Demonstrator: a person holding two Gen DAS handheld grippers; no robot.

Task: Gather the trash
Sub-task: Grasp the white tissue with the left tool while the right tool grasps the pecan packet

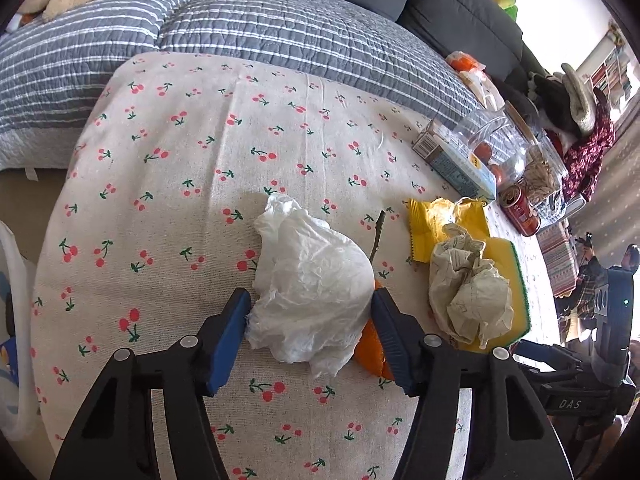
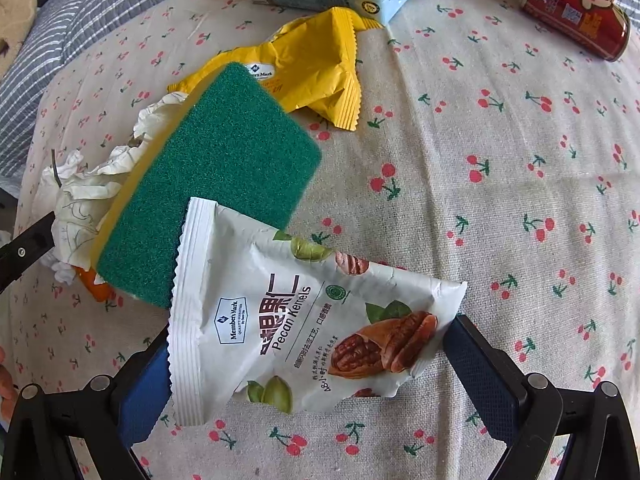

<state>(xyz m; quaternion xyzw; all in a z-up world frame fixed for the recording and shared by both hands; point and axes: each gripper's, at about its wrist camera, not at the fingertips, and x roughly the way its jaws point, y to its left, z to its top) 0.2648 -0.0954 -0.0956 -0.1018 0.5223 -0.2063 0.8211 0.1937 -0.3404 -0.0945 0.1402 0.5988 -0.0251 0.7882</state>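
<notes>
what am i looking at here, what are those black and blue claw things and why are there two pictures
Each picture comes from a camera on a hand-held gripper, one per hand of a person, looking along its two blue-padded fingers. There is no robot arm.

Left wrist view: the left gripper has its pads on both sides of a crumpled white tissue on the cherry-print tablecloth.

Right wrist view: the right gripper has a pecan kernels packet between its pads; whether they press it is unclear. Nearby lie a green and yellow sponge, a yellow wrapper and a red can.

Bright daylight, sharp feeds, heavy fisheye bend.
I see window glare point(image 1: 624, 92) blowing out the left view's right edge, soft shadows under the crumpled white bag point(image 1: 312, 288), dark rounded corners.
</notes>
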